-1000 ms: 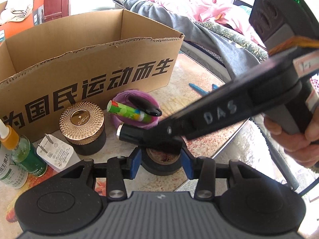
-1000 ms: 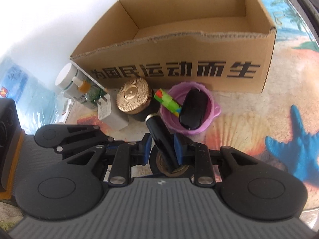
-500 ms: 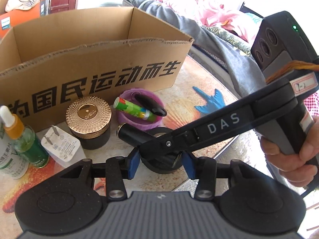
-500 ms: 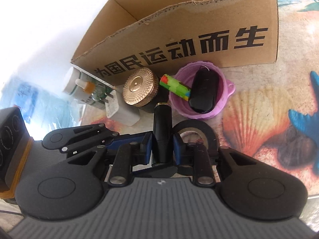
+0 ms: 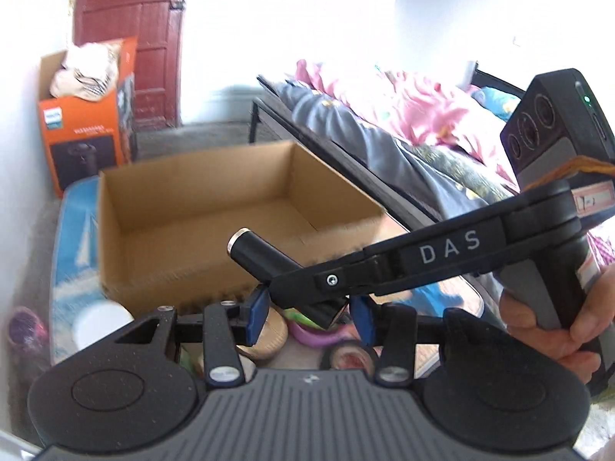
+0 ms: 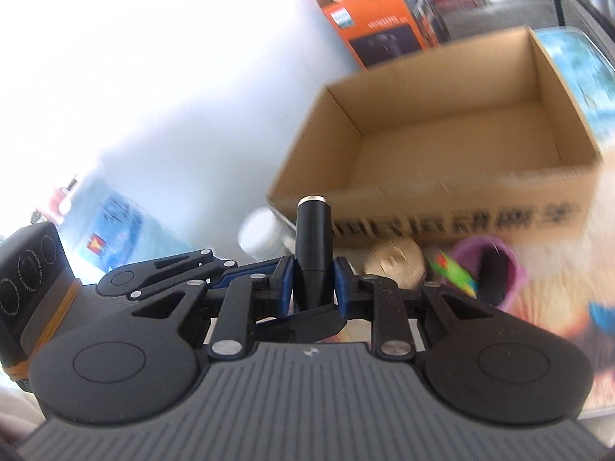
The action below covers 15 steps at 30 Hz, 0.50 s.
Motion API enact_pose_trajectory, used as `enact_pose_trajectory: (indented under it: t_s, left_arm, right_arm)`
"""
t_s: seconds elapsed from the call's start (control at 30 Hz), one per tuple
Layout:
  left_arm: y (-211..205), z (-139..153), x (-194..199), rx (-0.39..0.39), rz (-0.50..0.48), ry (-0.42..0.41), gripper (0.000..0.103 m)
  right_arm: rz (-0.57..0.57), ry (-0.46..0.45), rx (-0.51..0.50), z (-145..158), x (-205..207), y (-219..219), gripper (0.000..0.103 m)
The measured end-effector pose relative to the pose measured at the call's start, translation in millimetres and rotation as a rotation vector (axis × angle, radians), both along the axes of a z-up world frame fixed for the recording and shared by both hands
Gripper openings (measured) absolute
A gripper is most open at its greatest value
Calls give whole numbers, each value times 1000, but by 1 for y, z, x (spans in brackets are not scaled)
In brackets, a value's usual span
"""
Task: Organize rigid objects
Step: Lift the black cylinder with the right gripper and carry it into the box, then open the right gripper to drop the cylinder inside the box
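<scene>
Right gripper (image 6: pixel 314 283) clamped with blue pads on slim black metal-tipped cylinder (image 6: pixel 312 244), held aloft just before open brown cardboard box (image 6: pixel 453 161); left gripper (image 5: pixel 309 317) spread apart, gripping nothing, above gold-lidded jar (image 5: pixel 271 336), purple bowl (image 5: pixel 313 340) and black tape roll (image 5: pixel 346 359).

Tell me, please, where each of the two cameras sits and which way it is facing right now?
Left wrist: on the left gripper, facing the open cardboard box and bed; shows its own open fingers, the right gripper crossing in front, and the person's hand.
Right wrist: on the right gripper, facing the box; shows its fingers shut on the black cylinder.
Shared: box, cylinder, orange carton.
</scene>
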State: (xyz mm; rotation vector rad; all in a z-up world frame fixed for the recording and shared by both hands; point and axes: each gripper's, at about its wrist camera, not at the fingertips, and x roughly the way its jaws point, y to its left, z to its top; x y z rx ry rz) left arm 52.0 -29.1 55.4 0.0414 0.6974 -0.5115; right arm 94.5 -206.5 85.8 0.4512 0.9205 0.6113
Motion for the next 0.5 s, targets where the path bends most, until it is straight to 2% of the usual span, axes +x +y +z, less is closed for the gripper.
enact_pose_trajectory:
  t_s: [0.13,0.23,0.33,0.5]
  left_arm:
    - [13,14,38,41,60,9,46]
    - [22,11,80,80,90,66,46]
    - [24,-5,122,135,114,143,47]
    - [26,-32,169,227,163,230,49]
  right_arm:
    - [2,10,18,6,50,22,21]
    - [-15,113,38,-11,102,33,21]
    - [-48,241,39,-39,151,46,21]
    - [-113,402,38,-86,200,64,21]
